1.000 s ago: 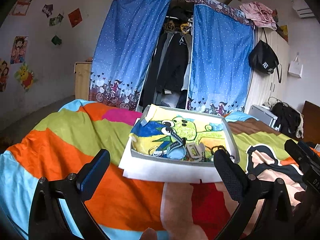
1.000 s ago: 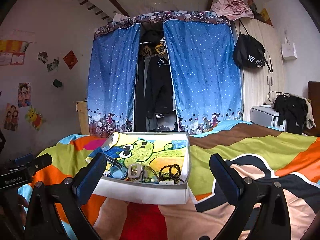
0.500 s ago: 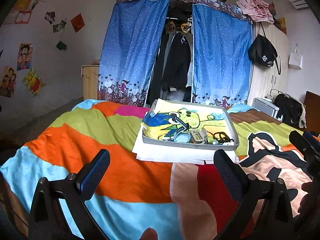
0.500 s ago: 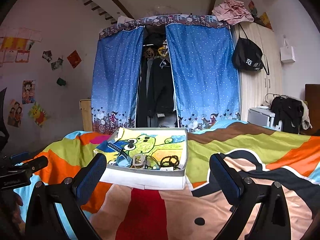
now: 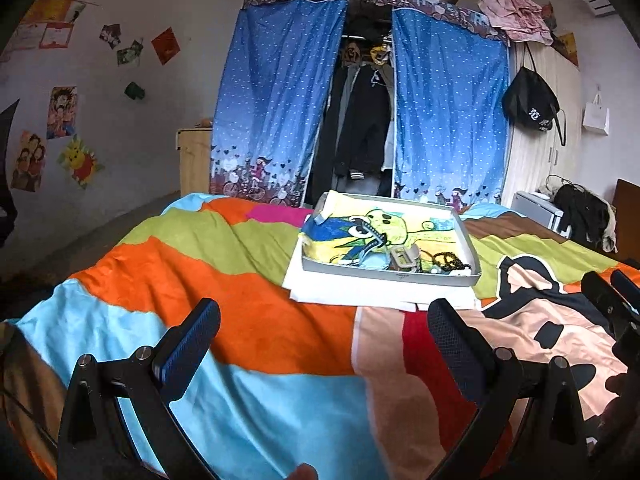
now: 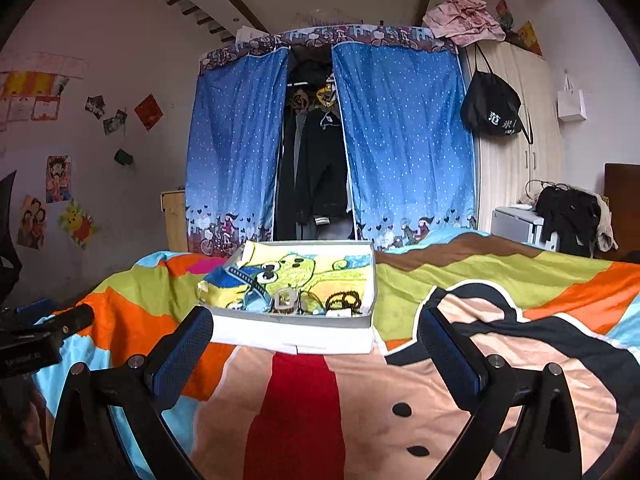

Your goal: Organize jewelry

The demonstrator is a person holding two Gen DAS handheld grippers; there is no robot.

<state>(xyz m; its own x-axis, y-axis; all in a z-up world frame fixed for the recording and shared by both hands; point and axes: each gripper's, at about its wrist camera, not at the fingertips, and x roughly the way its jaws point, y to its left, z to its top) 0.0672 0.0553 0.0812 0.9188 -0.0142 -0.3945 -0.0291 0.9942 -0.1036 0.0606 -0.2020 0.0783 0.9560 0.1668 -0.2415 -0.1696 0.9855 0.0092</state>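
Note:
A shallow grey tray (image 5: 390,276) (image 6: 296,318) lined with a yellow cartoon cloth rests on white paper on the bed. Near its front wall lie a dark strap (image 5: 370,242) (image 6: 250,282), a pale buckle-like piece (image 5: 402,258) (image 6: 285,300) and a black bead bracelet (image 5: 450,261) (image 6: 344,301). My left gripper (image 5: 324,344) hangs open over the blanket, well short of the tray. My right gripper (image 6: 314,346) is open too, in front of the tray and holding nothing. The other gripper shows at the right edge (image 5: 612,300) of the left wrist view and at the left edge (image 6: 44,330) of the right wrist view.
A striped multicolour blanket (image 5: 224,272) (image 6: 500,344) covers the bed. Behind it hang blue curtains (image 5: 276,96) around an open wardrobe of dark clothes. A black bag (image 6: 490,114) hangs on a cabinet at the right. Posters dot the left wall.
Both grippers have drawn back from the tray, which now looks smaller and farther off. More blanket shows in front of the fingers. Both stay open.

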